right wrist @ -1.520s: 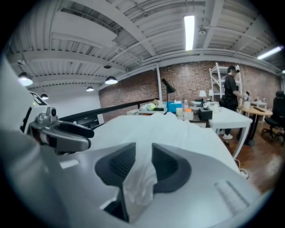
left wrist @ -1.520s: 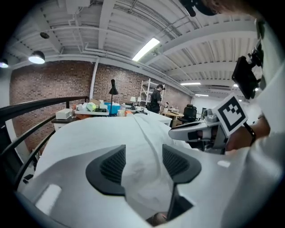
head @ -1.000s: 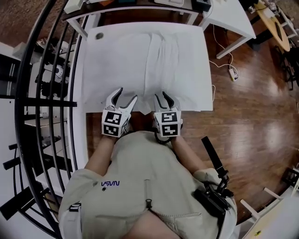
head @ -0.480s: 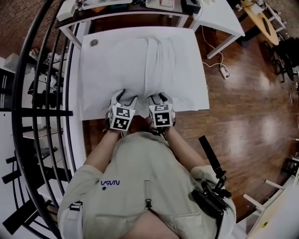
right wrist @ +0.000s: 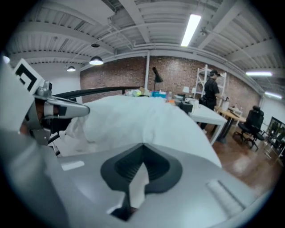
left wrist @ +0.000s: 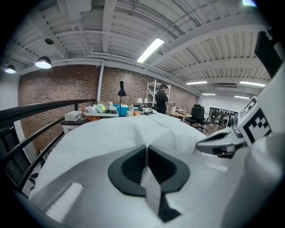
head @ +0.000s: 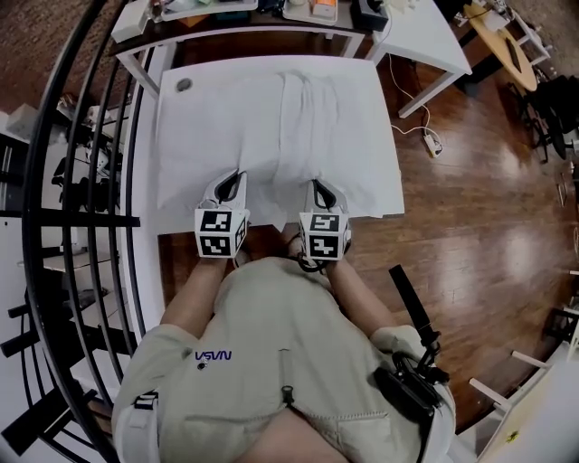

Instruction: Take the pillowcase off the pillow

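Observation:
A pillow in a white pillowcase lies along the white table, its near end towards me. My left gripper sits at that end's left side and my right gripper at its right side. Both pairs of jaws have just been closing. In the left gripper view my left gripper is shut with a strip of white pillowcase cloth pinched between its pads. The right gripper view shows my right gripper shut on a fold of the same cloth.
A small round disc lies on the table's far left corner. Cluttered desks stand behind the table and another white table at the back right. A black railing curves along the left. A power strip lies on the wooden floor.
Both grippers stood open at the pillow's near edge and close together half a second ago. They are now shut on the cloth and stand further apart.

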The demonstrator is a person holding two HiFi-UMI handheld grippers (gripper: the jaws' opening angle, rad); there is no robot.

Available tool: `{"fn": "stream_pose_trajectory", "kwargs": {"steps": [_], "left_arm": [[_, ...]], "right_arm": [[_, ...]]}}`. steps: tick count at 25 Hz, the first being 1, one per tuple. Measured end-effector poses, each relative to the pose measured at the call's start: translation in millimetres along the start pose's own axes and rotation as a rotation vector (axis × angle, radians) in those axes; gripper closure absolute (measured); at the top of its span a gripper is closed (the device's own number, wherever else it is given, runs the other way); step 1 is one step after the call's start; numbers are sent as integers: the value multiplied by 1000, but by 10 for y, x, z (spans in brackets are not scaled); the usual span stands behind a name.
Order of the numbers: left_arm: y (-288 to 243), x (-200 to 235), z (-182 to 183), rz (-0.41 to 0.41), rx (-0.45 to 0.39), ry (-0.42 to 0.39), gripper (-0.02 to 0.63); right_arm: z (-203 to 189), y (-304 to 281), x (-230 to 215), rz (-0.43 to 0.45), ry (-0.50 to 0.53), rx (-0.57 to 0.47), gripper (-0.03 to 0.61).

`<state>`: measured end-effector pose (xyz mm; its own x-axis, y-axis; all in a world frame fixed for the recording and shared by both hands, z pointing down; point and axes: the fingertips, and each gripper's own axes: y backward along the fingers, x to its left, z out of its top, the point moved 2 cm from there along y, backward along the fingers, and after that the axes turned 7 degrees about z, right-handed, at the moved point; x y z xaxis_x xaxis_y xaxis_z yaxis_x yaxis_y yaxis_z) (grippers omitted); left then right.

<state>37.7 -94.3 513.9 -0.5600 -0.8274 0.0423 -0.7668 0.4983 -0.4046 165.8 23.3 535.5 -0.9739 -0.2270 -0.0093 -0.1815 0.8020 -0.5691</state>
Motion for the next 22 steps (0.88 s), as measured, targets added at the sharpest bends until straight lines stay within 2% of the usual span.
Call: {"fn": "stream_pose_trajectory", "kwargs": {"steps": [4, 7, 10, 13, 16, 22], "left_arm": [[82, 182, 331, 17, -70, 36, 601], [100, 188, 459, 7, -96, 54, 601], [127, 242, 484, 11, -105, 108, 601], [127, 232, 386, 8, -88, 128, 601], [130, 183, 174, 4, -52, 145, 601], [141, 69, -302, -2, 25, 140, 601]], "right_arm": [[176, 172, -306, -32, -33, -60, 574], [235, 228, -511, -101, -31, -78, 574], [197, 303, -821, -172, -87, -77, 574], [33, 324, -1050, -213, -137, -50, 574], [-192, 275, -1093, -236, -154, -4, 574], [-585, 186, -1081, -223, -181, 87, 574]]}}
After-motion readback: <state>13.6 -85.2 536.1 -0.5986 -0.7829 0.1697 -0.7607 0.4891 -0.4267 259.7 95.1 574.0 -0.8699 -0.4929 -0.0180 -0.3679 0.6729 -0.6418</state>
